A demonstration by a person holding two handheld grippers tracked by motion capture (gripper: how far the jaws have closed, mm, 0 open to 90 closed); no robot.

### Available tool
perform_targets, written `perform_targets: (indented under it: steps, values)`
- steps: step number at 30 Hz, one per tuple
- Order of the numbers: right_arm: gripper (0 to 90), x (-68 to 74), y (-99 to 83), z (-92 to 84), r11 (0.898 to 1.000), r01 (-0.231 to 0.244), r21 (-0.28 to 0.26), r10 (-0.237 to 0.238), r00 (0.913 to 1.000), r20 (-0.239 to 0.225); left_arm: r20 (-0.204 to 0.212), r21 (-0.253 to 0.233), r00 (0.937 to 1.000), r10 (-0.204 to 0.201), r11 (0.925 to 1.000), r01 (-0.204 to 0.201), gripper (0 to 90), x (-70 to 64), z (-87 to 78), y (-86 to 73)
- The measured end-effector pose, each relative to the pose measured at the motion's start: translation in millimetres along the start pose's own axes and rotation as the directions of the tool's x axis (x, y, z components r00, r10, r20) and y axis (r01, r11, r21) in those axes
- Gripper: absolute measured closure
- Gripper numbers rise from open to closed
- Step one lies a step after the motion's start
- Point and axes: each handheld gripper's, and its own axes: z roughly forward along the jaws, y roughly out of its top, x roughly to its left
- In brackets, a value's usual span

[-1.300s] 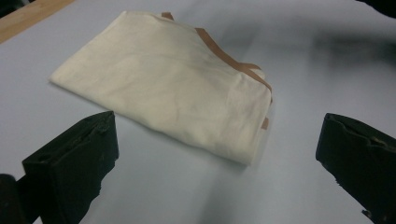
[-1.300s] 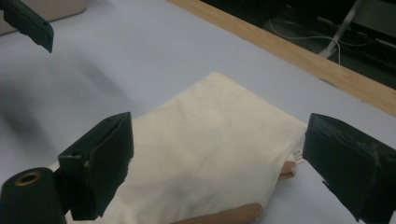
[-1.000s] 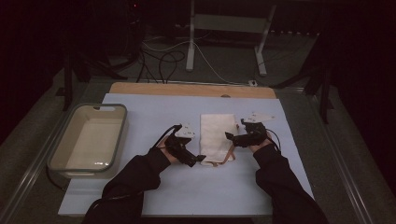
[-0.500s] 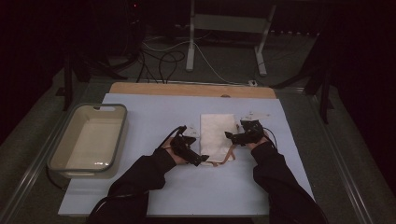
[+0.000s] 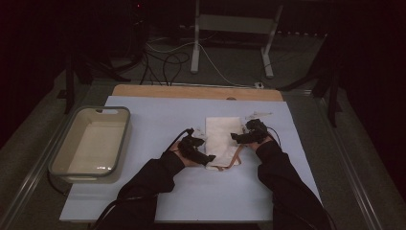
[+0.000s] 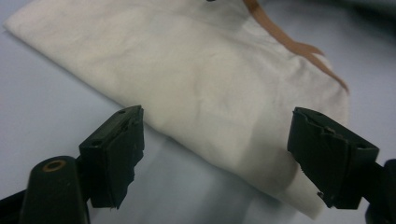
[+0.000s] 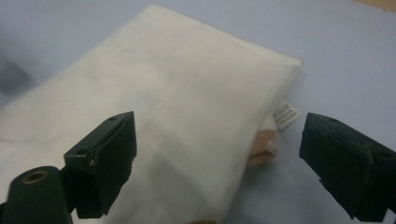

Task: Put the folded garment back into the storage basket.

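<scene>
A folded white cloth bag (image 5: 221, 136) with a brown strap (image 5: 234, 160) lies flat on the pale blue table cover (image 5: 158, 120). My left gripper (image 5: 207, 157) is low at the bag's near left edge. In the left gripper view, its jaws (image 6: 217, 123) straddle the edge of the cloth (image 6: 201, 88); they have just been closing, but the pads stand apart from the fabric. My right gripper (image 5: 237, 137) is at the bag's right side. Its jaws (image 7: 219, 126) are open around the cloth's corner (image 7: 163, 107), near a small white label (image 7: 286, 114).
A shallow grey-rimmed tray (image 5: 127, 129) stands on the left of the table. A bare wooden strip (image 5: 191, 91) runs along the table's far edge. Beyond it are a metal stand (image 5: 196, 43) and cables on the floor.
Both grippers have sunk a little toward the bag's two sides. The left one has crept right onto the cloth's edge. The bag itself has not moved.
</scene>
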Motion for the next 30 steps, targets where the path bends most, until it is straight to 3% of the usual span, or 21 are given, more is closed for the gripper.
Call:
perform_targets:
  steps: [6,14,20,23,30]
  values:
    - [15.5,-2.5,0.4,6.2,1.000,-0.008,0.027,0.008,0.9997,0.025,-0.012,0.025,0.9999,-0.009,0.9996,0.009,29.5,0.6,6.1,0.3]
    - [18.1,-2.0,-0.9,11.4,0.998,-0.021,0.061,0.020,0.9996,0.022,-0.022,0.046,0.9995,-0.023,0.9987,0.024,34.1,-0.8,11.8,-0.9]
    - [21.6,-0.6,-1.0,12.1,0.997,-0.024,0.072,0.023,0.9996,0.018,-0.055,0.064,0.9985,-0.004,0.9979,0.008,36.7,-4.2,13.4,0.9]
    - [26.5,2.4,0.3,11.8,0.997,-0.014,0.081,0.014,0.9998,0.011,-0.073,0.079,0.9973,0.001,0.9968,0.005,38.7,-7.3,14.8,3.6]
    - [43.7,9.7,3.5,10.2,0.995,0.021,0.101,-0.019,0.9995,-0.024,-0.067,0.090,0.9978,0.004,0.9959,0.002,46.9,-10.7,16.1,6.9]
